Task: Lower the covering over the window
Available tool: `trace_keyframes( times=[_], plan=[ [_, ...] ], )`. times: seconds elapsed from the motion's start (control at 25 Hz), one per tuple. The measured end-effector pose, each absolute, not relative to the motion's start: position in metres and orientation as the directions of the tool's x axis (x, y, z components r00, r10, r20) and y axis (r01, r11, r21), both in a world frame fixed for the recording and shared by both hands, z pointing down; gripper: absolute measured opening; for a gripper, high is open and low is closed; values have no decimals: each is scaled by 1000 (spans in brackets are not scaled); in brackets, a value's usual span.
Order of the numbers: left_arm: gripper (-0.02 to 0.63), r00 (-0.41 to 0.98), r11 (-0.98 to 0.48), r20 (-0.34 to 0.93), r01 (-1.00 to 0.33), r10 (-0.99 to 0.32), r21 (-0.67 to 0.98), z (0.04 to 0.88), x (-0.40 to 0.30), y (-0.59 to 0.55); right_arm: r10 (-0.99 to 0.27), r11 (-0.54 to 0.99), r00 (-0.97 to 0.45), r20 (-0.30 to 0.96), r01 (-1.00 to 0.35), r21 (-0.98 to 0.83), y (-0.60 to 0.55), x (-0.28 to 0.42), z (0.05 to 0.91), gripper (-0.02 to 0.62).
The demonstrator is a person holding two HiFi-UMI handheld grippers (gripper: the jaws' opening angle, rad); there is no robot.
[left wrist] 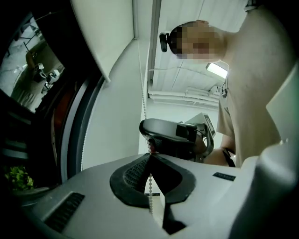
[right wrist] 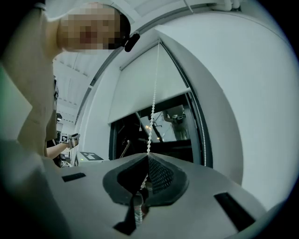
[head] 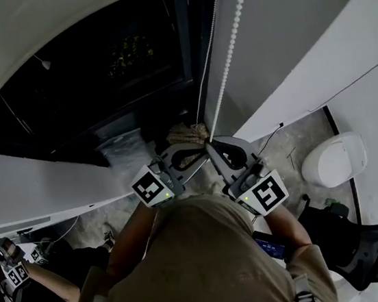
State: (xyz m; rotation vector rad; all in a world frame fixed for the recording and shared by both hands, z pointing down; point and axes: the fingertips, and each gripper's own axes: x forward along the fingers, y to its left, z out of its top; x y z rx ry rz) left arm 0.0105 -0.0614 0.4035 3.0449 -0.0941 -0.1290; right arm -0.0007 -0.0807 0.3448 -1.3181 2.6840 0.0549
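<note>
White plastic beads make up the bead chain point(left wrist: 150, 189). It is judged light, limp and smooth, and the beads should key against the pads, so a pinch on one strand ought to hold.

Left gripper view: the left gripper point(left wrist: 150, 156) has its jaws closed on the chain, which runs up beside a pale wall point(left wrist: 117, 121).

Right gripper view: the right gripper point(right wrist: 148, 158) is likewise clamped on the chain. Above it, the roller blind point(right wrist: 145, 84) covers only the upper part of the dark window point(right wrist: 175, 126), so lowering is judged unfinished. Its fabric looks thin and light.

Head view: both grippers meet tip to tip at the chain, close to the window. A mottled floor point(head: 292, 143), a white rounded object point(head: 334, 160) and a black chair point(head: 356, 242) lie to the right.
</note>
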Motion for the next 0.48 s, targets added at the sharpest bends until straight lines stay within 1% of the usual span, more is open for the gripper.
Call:
trace_keyframes(
  times=[0.08,0.16,0.2,0.28,0.32,0.4,0.44,0.48],
  plan=[
    [19,992,-995,-127,2,-11,104,404,0,-60,-790,605,-592,-157,-795,-42,-81,0,348,9],
    [196,984,-993,-176,46,26,111,402,-15,-64,-793,604,-591,-144,-795,-60,-81,2,365,8],
    [206,981,-993,-193,40,18,114,396,-20,-69,-794,607,-599,-108,-791,-73,-81,2,380,8],
    [205,974,-995,-226,12,-10,96,370,-20,-79,-782,622,-623,-22,-778,-94,-78,0,407,8],
    [204,971,-997,-240,2,-16,77,353,-13,-82,-775,629,-631,-10,-771,-96,-77,-1,412,8],
    [204,969,-998,-245,-24,-35,50,328,5,-88,-767,641,-641,-30,-762,-89,-79,-6,409,8],
    [127,971,-998,-232,-39,-48,45,323,13,-89,-766,643,-641,-50,-761,-90,-79,-8,405,8],
    [23,974,-998,-219,-50,-58,40,322,19,-89,-769,639,-636,-69,-764,-89,-79,-9,402,8]
  ],
)
